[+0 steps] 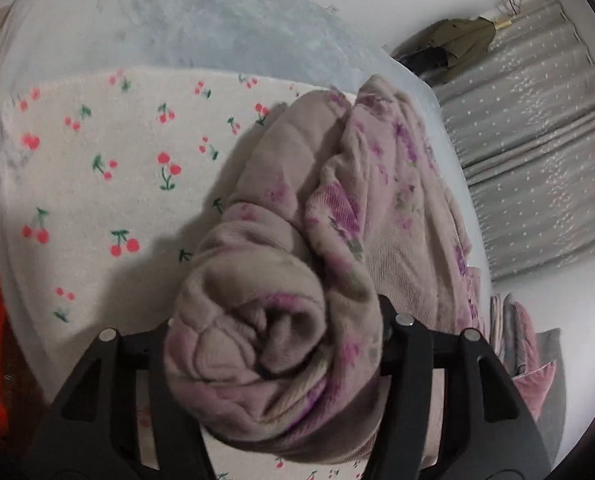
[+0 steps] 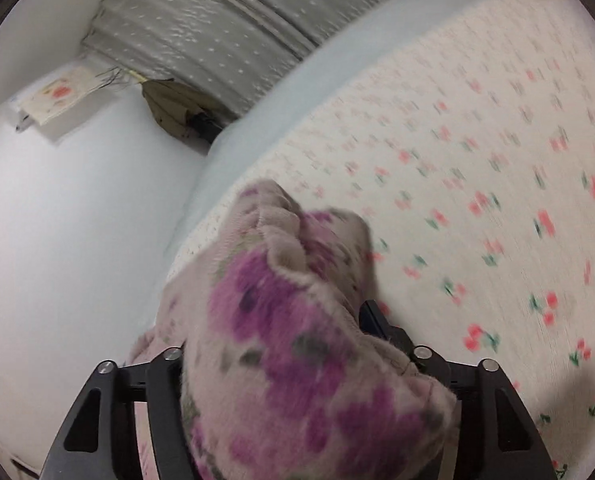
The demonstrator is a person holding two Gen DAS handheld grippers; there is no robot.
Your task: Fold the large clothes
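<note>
Bunched floral garment (image 1: 281, 344) fills gap of left gripper (image 1: 275, 364), thick roll wedged between its fingers; right gripper (image 2: 297, 364) likewise stuffed with purple-flowered end (image 2: 289, 340). Cannot tell whether either clenches or merely cradles cloth. Garment hangs just above cherry-print bedspread (image 1: 97, 200), rest trailing toward curtain side. Risk: loose hold lets roll slip out, fold collapses into heap. Grey curtain (image 1: 537, 152) beyond bedspread; white wall (image 2: 57, 240) beside it.

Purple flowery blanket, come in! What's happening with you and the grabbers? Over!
Left tool around rolled grey-pink, purple-flowered fleece blanket. Right tool around another bunch of it. Cherry-print white sheet below. Nothing in the way.
</note>
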